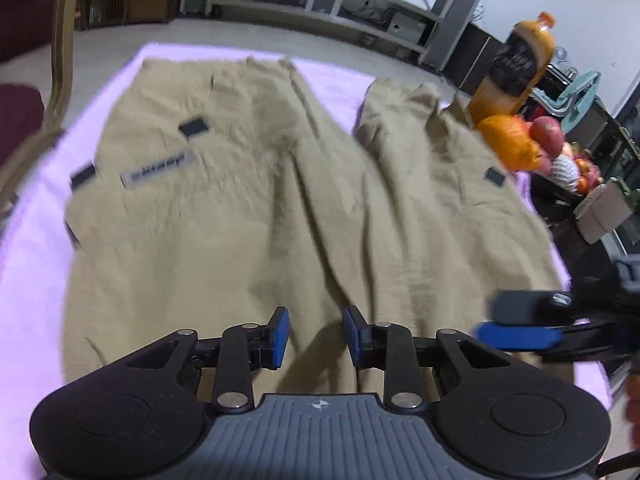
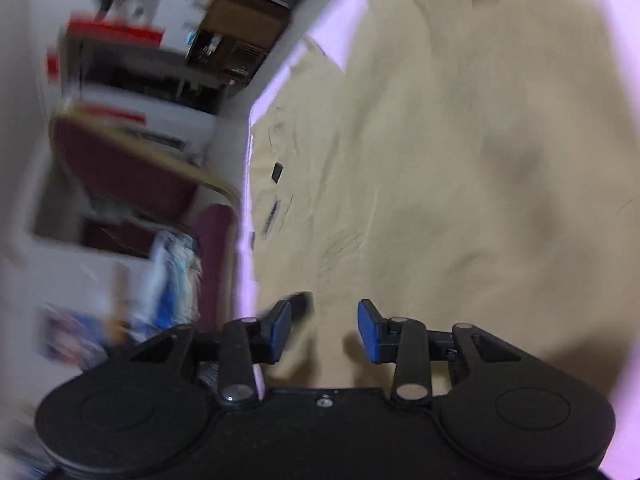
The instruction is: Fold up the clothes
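Khaki trousers (image 1: 256,208) lie spread flat on the pale pink table cover (image 1: 28,248), waist end nearest me, the two legs running away toward the far edge with a bare pink wedge between them; the long axis runs straight out ahead of my left gripper (image 1: 315,334); that gripper hovers over the waist near the middle seam, jaws parted about halfway, nothing between the blue pads; my right gripper (image 2: 324,330) sits close by at the left one's right side, turned across the cloth so it looks along the waist toward the table's left edge; its jaws stand open too and hold nothing, though that view is smeared with motion and I can't tell whether a pad brushes the fabric; a juice bottle (image 1: 520,68) and piled fruit (image 1: 520,140) crowd the right leg's far end; a chair (image 1: 24,120) stands at the left edge; the garment lies fully open, no fold in it that I can see; both grippers are about equally near the waistband, the left one nearer the centre line.
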`<state>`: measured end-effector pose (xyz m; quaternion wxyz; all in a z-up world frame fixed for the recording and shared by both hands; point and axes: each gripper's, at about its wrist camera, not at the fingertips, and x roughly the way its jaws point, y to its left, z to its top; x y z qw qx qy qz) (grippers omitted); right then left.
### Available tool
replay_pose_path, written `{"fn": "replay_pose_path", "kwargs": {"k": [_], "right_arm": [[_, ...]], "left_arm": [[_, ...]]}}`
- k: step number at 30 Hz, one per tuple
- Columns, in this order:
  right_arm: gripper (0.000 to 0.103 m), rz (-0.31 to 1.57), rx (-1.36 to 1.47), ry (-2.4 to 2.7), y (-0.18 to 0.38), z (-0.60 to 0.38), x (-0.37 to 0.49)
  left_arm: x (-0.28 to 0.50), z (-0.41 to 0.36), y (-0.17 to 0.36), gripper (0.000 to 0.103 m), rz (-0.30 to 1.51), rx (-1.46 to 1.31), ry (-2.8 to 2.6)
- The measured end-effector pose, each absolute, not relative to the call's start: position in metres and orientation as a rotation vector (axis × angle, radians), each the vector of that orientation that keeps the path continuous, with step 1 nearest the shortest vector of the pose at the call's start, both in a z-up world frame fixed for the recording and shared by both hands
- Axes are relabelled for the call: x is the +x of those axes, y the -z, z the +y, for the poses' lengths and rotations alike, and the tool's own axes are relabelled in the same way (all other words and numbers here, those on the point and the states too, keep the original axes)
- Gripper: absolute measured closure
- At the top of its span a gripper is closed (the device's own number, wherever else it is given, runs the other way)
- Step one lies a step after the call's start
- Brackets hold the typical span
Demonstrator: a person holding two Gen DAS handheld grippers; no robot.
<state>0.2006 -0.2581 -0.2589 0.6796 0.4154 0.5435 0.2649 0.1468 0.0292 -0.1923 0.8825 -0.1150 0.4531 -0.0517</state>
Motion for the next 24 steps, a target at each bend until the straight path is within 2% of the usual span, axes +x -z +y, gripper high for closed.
{"fn": "replay_pose_path", "kwargs": {"k": [1, 2, 3, 4, 5, 7, 8, 11, 12, 14, 16, 20, 21, 24], "right_arm": [[0.067, 1.229, 0.949, -0.561, 0.274, -0.254, 0.205], [0.068, 1.231, 0.942, -0.510, 0.286, -0.256, 0.207], [0.088, 1.229, 0.939, -0.460, 0.298, -0.259, 0.209], [0.094, 1.185, 1.008, -0.422, 0.306, -0.277, 0.206], [0.097, 1.140, 1.077, -0.384, 0.314, -0.295, 0.203], [0.102, 1.033, 1.182, -0.269, 0.323, -0.337, 0.193], [0.103, 0.973, 1.220, -0.195, 0.324, -0.362, 0.187], [0.100, 0.891, 1.319, -0.017, 0.316, -0.419, 0.167], [0.090, 0.895, 1.309, -0.014, 0.306, -0.427, 0.165], [0.083, 0.892, 1.203, -0.041, 0.270, -0.430, 0.163], [0.083, 0.846, 1.127, -0.134, 0.224, -0.426, 0.165], [0.083, 0.712, 1.005, -0.314, 0.139, -0.397, 0.179], [0.083, 0.698, 0.986, -0.347, 0.133, -0.382, 0.188], [0.081, 0.655, 0.925, -0.447, 0.113, -0.337, 0.216]], "left_arm": [[0.148, 0.033, 0.200, 0.070, 0.953, -0.244, 0.076], [0.148, 0.038, 0.206, 0.080, 0.950, -0.251, 0.047], [0.144, 0.047, 0.206, 0.080, 0.935, -0.266, 0.021], [0.140, 0.058, 0.206, 0.080, 0.927, -0.293, -0.003], [0.135, 0.068, 0.206, 0.081, 0.913, -0.303, -0.040], [0.120, 0.087, 0.206, 0.091, 0.876, -0.280, -0.140], [0.112, 0.097, 0.207, 0.090, 0.869, -0.281, -0.170], [0.098, 0.113, 0.191, 0.092, 0.840, -0.316, -0.175], [0.096, 0.113, 0.179, 0.092, 0.817, -0.313, -0.158], [0.091, 0.112, 0.155, 0.090, 0.770, -0.308, -0.123], [0.087, 0.112, 0.131, 0.089, 0.723, -0.303, -0.088], [0.094, 0.095, 0.085, 0.075, 0.616, -0.291, 0.011], [0.101, 0.088, 0.080, 0.072, 0.603, -0.286, 0.044], [0.132, 0.063, 0.081, 0.073, 0.613, -0.241, 0.102]]}}
